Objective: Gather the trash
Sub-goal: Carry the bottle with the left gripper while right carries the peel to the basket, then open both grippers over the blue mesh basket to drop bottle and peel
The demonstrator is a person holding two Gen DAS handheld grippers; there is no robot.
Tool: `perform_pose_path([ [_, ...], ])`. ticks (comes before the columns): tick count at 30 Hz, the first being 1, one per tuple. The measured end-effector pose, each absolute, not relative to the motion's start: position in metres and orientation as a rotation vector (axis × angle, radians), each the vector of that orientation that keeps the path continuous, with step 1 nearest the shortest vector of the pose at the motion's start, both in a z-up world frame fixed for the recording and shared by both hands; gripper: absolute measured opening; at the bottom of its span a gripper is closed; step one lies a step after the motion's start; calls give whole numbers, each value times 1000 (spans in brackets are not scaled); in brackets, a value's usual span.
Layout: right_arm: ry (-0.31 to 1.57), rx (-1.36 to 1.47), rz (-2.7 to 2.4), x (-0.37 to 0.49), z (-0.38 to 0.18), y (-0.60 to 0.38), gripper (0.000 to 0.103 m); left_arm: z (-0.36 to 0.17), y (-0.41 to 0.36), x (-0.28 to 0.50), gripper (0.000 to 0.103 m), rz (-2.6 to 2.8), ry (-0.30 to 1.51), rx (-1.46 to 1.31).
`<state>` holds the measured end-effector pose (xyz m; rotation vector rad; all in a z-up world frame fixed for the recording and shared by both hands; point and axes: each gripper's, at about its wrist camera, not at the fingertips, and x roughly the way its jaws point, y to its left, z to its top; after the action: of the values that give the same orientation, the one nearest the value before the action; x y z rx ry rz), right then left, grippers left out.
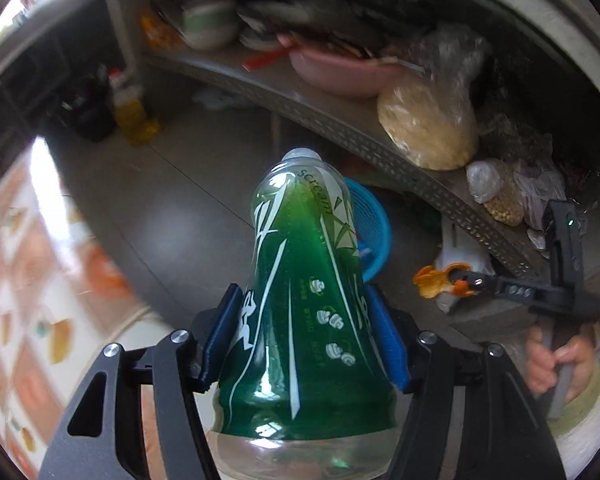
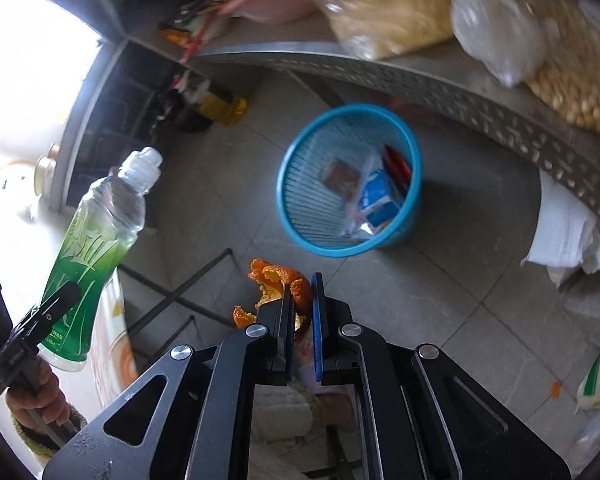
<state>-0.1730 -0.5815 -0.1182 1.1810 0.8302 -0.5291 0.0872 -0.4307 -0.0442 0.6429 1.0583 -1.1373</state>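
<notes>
My left gripper (image 1: 304, 312) is shut on a clear plastic bottle with a green label (image 1: 304, 280), held in the air, cap end pointing away. The bottle also shows in the right wrist view (image 2: 96, 240) at the left. My right gripper (image 2: 300, 292) is shut on a piece of orange peel (image 2: 280, 280); the peel shows in the left wrist view (image 1: 436, 280) too. A blue mesh trash basket (image 2: 292, 200) stands on the floor ahead of the right gripper, holding wrappers and cartons. In the left wrist view the basket (image 1: 374, 224) is partly hidden behind the bottle.
A perforated metal shelf (image 2: 420, 76) runs above the basket, carrying bags of food (image 2: 572, 80) and a pink basin (image 1: 340, 72). A table with a patterned cloth (image 1: 24, 300) is at the left. A white bag (image 2: 596, 380) lies on the tiled floor at right.
</notes>
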Motion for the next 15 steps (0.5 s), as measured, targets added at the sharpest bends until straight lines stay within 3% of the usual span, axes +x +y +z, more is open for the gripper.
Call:
perform_pose_path([
  [4,849,1255,-566,-163,-158,-599,6,-89,-491,91,61,-1144,1194,685],
  [11,863,1303,-682,-121,-208,-644,8,-158,-577,100,61,-1095,1243,763],
  [13,850,1292,-745,-110,-220,-657,15,-176,-594,108,64,-1095,1249,725],
  [14,838,1283,-773,-105,-229,-663,27,-184,-598,112,68,-1081,1253,716],
  [15,833,1235,-808,-100,-233,-666,47,-193,-603,116,70,-1063,1262,708],
])
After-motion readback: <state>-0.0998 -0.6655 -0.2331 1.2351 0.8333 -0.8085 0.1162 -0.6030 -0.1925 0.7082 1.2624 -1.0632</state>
